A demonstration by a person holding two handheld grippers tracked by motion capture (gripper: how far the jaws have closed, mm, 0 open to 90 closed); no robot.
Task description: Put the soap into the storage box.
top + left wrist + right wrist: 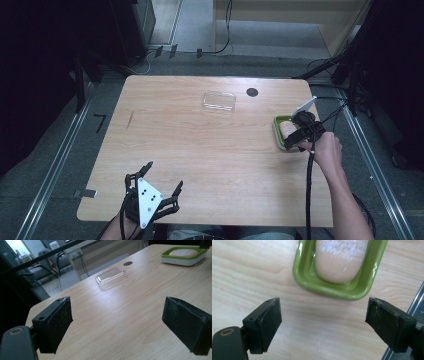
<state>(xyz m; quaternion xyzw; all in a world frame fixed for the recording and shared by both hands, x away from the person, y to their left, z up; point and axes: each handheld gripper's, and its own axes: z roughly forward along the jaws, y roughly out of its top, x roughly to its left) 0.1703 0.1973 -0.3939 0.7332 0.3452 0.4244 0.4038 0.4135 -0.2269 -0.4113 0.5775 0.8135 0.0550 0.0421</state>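
A: What do you see on your side? Start with the big things, please.

B: I see a light wooden surface [210, 150], and it takes most of the high view. Near its right edge stands a green dish [278, 131], and inside it lies a pale, rounded loaf [339, 260] with something white and powdery on its top.

A: And your grippers?

B: My left gripper [162, 179] is at the near edge of the surface, at the left side, with the grey three-cornered plate on top. Its jaws stand wide apart and hold nothing; in the left gripper view I see only bare wood between them. My right gripper [298, 137] is over the green dish, at its near end. In the right gripper view the jaws are also spread wide, with nothing between them, and the end of the dish lies just beyond them. I cannot tell if they touch it.

A: Anything smaller?

B: Yes. A clear plastic lid [111, 278] lies toward the far side of the surface, well apart from the dish. Just beside it, nearer the far edge, is a small dark round hole [252, 92] in the surface.
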